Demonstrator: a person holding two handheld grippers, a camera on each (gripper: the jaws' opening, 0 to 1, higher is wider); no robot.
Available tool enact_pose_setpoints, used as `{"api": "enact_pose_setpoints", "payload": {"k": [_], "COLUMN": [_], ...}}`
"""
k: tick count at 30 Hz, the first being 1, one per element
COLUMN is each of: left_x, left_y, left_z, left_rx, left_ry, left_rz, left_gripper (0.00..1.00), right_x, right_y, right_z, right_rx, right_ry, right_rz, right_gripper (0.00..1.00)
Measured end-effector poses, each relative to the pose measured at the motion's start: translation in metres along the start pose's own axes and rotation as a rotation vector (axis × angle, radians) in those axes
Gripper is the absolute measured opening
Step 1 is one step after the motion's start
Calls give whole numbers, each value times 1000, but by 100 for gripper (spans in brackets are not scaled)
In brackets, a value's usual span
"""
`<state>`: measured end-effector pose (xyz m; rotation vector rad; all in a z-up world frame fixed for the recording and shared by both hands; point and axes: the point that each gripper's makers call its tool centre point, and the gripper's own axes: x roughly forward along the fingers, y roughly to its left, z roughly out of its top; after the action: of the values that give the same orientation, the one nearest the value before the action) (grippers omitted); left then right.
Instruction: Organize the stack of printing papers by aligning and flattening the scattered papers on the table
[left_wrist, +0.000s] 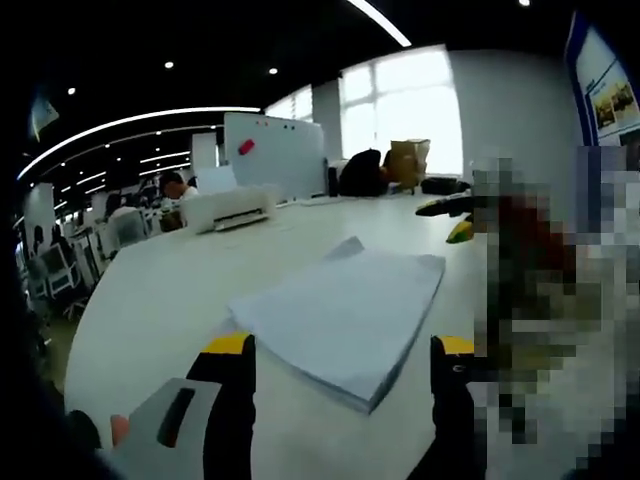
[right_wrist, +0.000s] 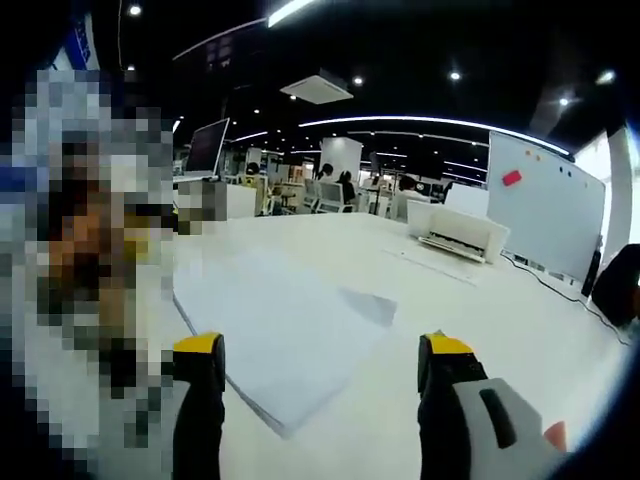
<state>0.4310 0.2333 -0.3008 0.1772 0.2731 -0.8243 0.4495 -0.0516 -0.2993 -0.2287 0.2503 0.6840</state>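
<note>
Currently no legible writing. Paper stack (left_wrist: 345, 315) lies flat on the white table (left_wrist: 150, 300), long axis running away from the left gripper (left_wrist: 340, 380) toward the printer (left_wrist: 228, 208) and whiteboard (left_wrist: 275, 152). One sheet's corner pokes out at the far end. Left gripper jaws wide, holding nothing; right gripper (right_wrist: 320, 385) likewise, before the stack (right_wrist: 285, 335).

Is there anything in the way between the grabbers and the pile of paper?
No, nothing visible. In each view the paper stack lies on the white table right ahead of open jaws, with only bare tabletop between. The printer sits far behind it.
</note>
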Motion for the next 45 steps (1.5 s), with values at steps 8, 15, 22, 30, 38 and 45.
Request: {"api": "enact_pose_setpoints", "payload": {"k": [8, 15, 22, 30, 38, 45], "left_x": [6, 6, 2, -1, -2, 0], "left_y": [2, 1, 3, 4, 3, 4], "left_z": [2, 5, 4, 5, 9, 9], "left_rx": [18, 21, 21, 21, 21, 33], "left_ry": [3, -2, 5, 5, -11, -3], "left_rz": [-11, -12, -2, 3, 1, 0], "left_gripper": [73, 73, 73, 72, 72, 72], "right_x": [-2, -4, -4, 2, -1, -3], "right_y": [3, 1, -4, 4, 3, -1], "right_z": [-1, 2, 9, 5, 9, 11], "right_rx": [-14, -6, 12, 17, 15, 9], "right_ry": [7, 1, -32, -21, -35, -29], "right_rz": [6, -6, -16, 6, 4, -10], "right_gripper": [73, 73, 73, 73, 72, 72]}}
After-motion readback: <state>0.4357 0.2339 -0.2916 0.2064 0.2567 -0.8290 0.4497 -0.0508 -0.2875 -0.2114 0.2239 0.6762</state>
